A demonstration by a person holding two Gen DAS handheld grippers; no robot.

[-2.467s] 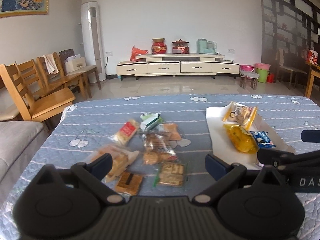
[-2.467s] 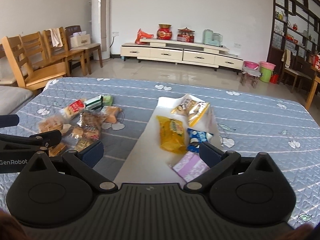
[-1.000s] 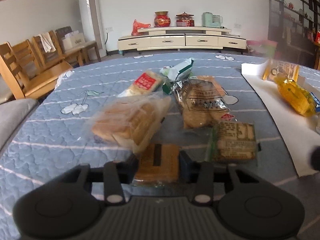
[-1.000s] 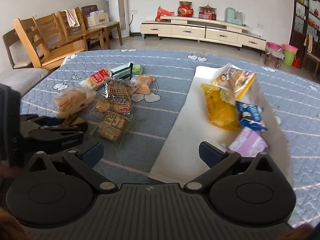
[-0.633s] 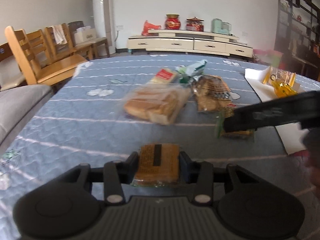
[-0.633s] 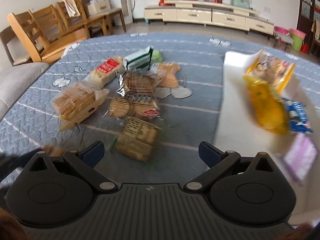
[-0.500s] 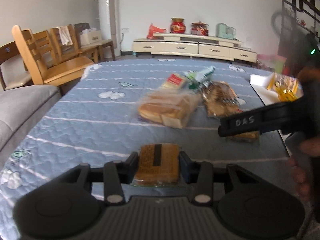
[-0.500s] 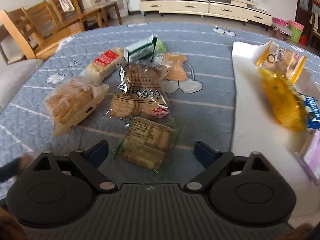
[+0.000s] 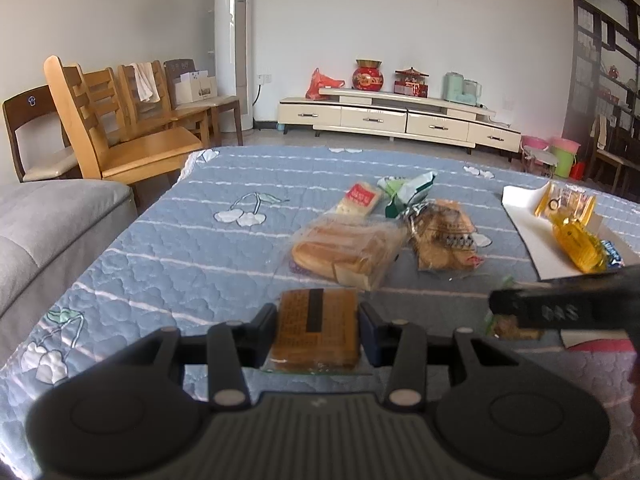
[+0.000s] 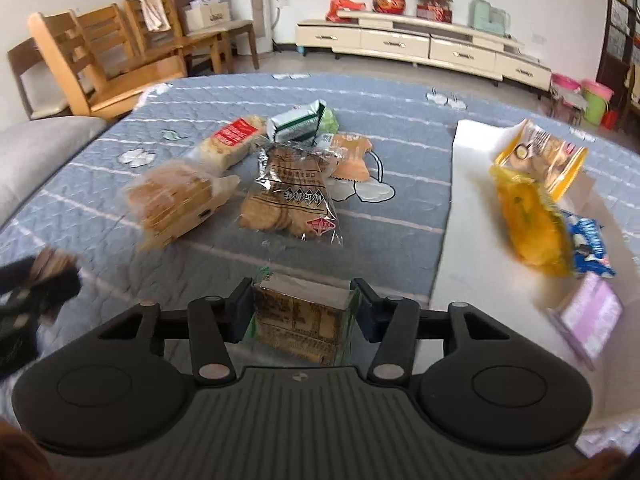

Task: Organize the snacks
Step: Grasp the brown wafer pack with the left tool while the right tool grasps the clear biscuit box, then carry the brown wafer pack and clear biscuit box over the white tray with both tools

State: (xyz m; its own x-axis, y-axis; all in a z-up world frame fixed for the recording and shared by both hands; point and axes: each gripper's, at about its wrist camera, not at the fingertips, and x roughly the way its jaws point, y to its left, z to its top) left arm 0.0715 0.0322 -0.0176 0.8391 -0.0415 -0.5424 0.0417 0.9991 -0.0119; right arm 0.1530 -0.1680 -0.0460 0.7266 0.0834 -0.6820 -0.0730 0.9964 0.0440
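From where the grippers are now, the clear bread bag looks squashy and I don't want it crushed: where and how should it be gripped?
Grip the bread bag across its short sides near the middle, coming down from above with jaws wide. It lies flat and loaf-shaped, free of the cracker bag beside it. Close lightly; the soft slices will probably dent.

Beyond my quilted blue table cover [image 9: 208,240] I see wooden chairs [image 9: 120,128] lined along the left wall, a grey sofa [image 9: 44,232] beside me, a tall white air conditioner [image 9: 234,48], a cream TV cabinet [image 9: 392,116] carrying a red vase [image 9: 368,75], and pink and green buckets [image 9: 556,152]
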